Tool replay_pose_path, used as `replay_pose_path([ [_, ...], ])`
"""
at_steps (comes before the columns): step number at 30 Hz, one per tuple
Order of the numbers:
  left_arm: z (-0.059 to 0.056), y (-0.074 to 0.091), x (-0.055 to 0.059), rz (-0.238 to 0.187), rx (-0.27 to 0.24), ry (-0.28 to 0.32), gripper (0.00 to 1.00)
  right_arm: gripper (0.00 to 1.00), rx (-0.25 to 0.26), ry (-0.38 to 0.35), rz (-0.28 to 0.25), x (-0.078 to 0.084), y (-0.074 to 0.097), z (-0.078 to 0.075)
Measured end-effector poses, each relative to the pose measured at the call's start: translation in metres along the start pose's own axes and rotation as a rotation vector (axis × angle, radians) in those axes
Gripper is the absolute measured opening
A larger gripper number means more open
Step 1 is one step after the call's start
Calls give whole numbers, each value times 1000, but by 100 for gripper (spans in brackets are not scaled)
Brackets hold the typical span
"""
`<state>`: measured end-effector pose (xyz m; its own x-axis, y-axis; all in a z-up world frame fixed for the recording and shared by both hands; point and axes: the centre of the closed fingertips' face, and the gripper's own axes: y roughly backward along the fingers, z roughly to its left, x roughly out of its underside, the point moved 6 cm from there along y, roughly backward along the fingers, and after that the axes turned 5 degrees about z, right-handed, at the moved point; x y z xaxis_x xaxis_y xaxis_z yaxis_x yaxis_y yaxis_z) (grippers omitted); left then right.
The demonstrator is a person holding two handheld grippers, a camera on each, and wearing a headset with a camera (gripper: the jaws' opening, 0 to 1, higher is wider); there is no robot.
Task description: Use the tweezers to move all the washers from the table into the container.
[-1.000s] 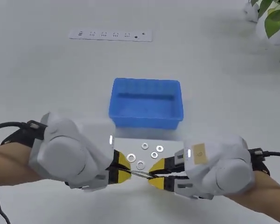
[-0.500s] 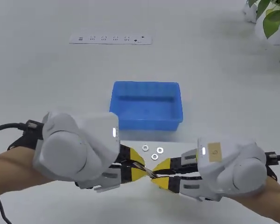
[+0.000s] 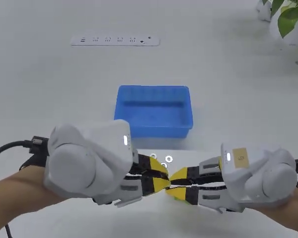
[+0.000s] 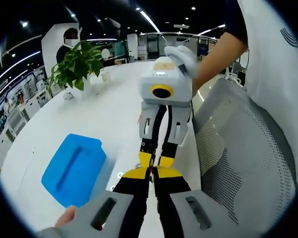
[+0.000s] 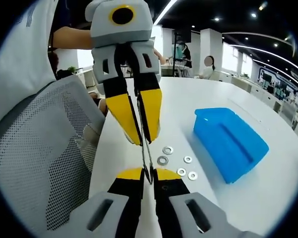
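White table carries the blue container at its middle, with the washers nearer the front edge. Both the left gripper and the right gripper clamp the tweezers; whether its tips are spread cannot be told. One gripper should probably release slowly.

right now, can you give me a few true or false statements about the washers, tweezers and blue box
1. The blue container looks empty. True.
2. The tweezers lie loose on the table. False: they run between the left tool and the right tool, and both look shut on them.
3. Five washers lie on the table. True, counted in the right gripper view.
4. The power strip lies between the washers and the blue container. False: it lies beyond the container, on its far side.
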<state>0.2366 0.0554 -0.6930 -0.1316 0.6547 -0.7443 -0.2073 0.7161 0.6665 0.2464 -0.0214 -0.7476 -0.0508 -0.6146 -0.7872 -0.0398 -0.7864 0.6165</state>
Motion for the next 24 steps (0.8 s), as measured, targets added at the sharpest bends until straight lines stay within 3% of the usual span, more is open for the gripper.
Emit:
replay_pose_path([
  [8, -4, -1, 1, -24, 15, 19, 8, 10, 1, 6, 1, 0, -2, 2],
  [16, -4, 0, 1, -18, 29, -5, 8, 12, -2, 27, 21, -2, -3, 2],
  [19, -4, -2, 0, -20, 31, -13, 8, 16, -19, 46, -1, -10, -3, 4],
  [22, -5, -3, -1, -23, 37, -16, 8, 14, -33, 133, 55, -9, -8, 5],
  [23, -4, -4, -1, -22, 40, -13, 8, 10, -16, 155, 79, -7, -9, 2],
  [24, -4, -4, -2, -22, 37, -12, 7, 10, -36, 148, 70, -9, -10, 4],
])
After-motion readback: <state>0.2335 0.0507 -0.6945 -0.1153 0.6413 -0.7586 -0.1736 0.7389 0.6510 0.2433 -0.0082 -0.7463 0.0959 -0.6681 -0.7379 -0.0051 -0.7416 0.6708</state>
